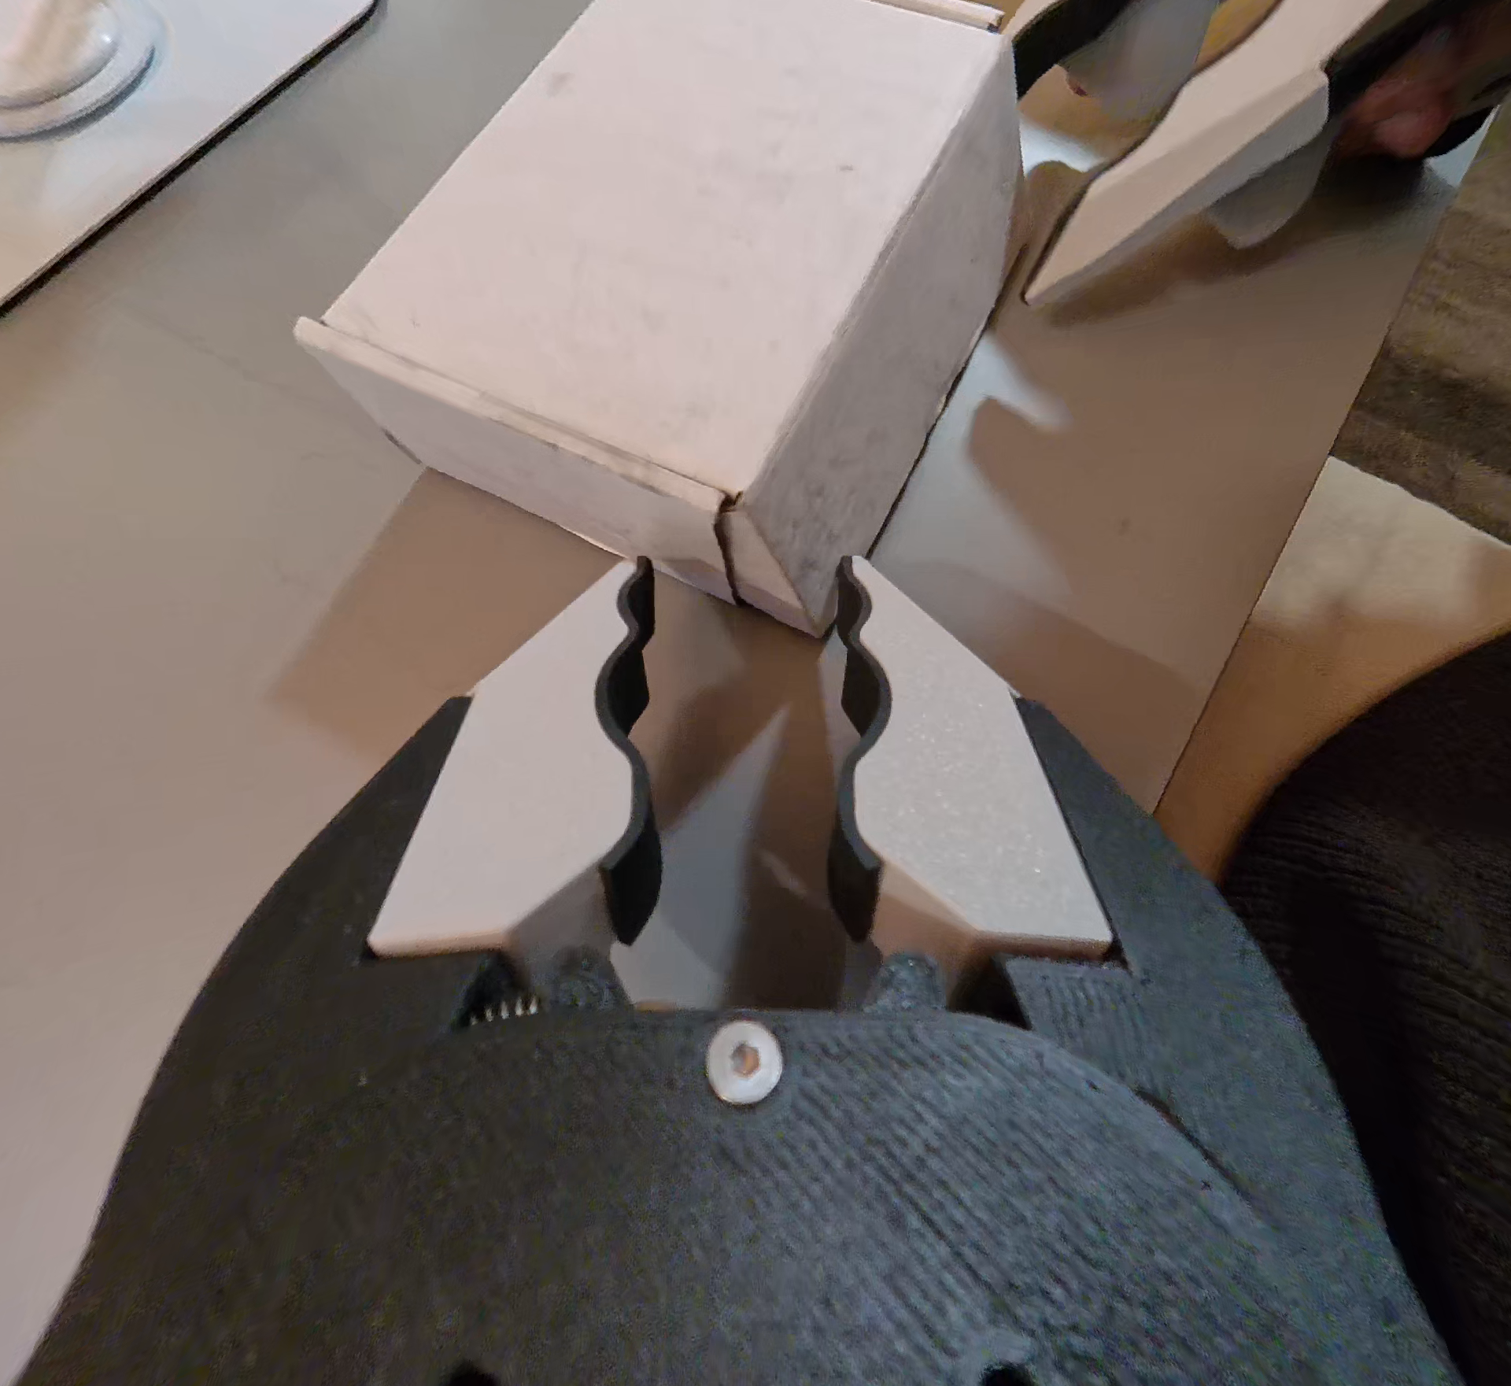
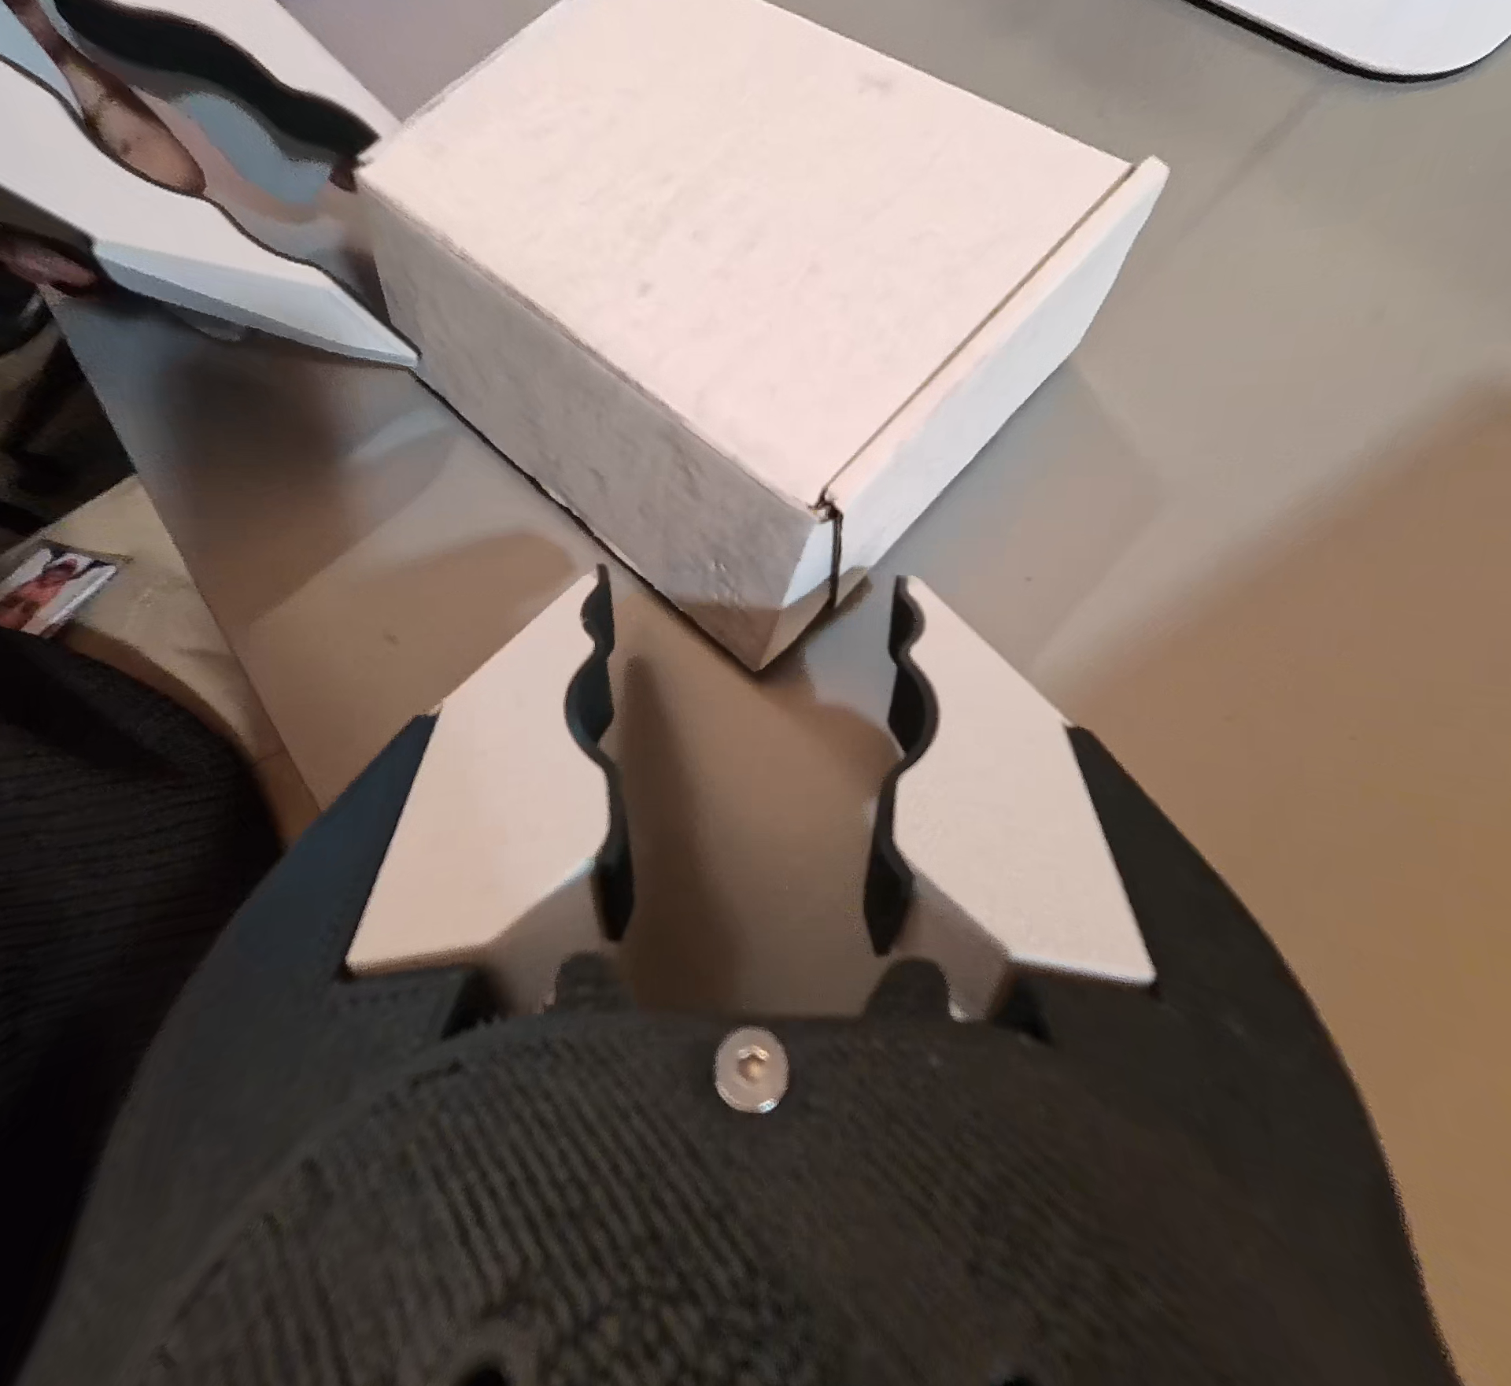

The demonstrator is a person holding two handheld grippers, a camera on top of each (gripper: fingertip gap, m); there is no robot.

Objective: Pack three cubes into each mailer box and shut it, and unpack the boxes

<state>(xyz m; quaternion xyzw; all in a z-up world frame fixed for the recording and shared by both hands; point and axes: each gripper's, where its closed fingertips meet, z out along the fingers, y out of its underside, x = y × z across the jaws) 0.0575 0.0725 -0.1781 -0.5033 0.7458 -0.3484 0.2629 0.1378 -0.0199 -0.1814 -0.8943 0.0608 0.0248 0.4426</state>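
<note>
White mailer box (image 1: 679, 243) sits closed on the grey table (image 1: 163, 529), lid down and front flap tucked, near the table's near edge and rotated so that one corner points toward the person. Cardboard surface scuffed with faint grey marks. No cubes visible; box contents cannot be told. Same box in the right wrist view (image 2: 736, 316), again corner-on, with the lid seam running along its right side. Left gripper (image 1: 744, 586) hovers just short of the box's near corner, fingers spread with a clear gap between the wavy black pads (image 1: 629, 766), nothing held; the corner lies in line with the gap, but contact cannot be confirmed. Right gripper (image 2: 748, 603) likewise sits just before the near corner from the other side, fingers spread apart, empty. In the left wrist view the right gripper (image 1: 1055, 194) shows at the box's right side, tips close to the side wall. In the right wrist view the left gripper (image 2: 384, 251) shows at the box's left side, tips touching or nearly touching the wall; cannot tell which. Toward the far side of the table: a white rounded plate-like base (image 1: 245, 38) carrying a clear curved stand (image 1: 73, 38). Dark knitted sleeve (image 1: 1374, 938) at the near edge.
</note>
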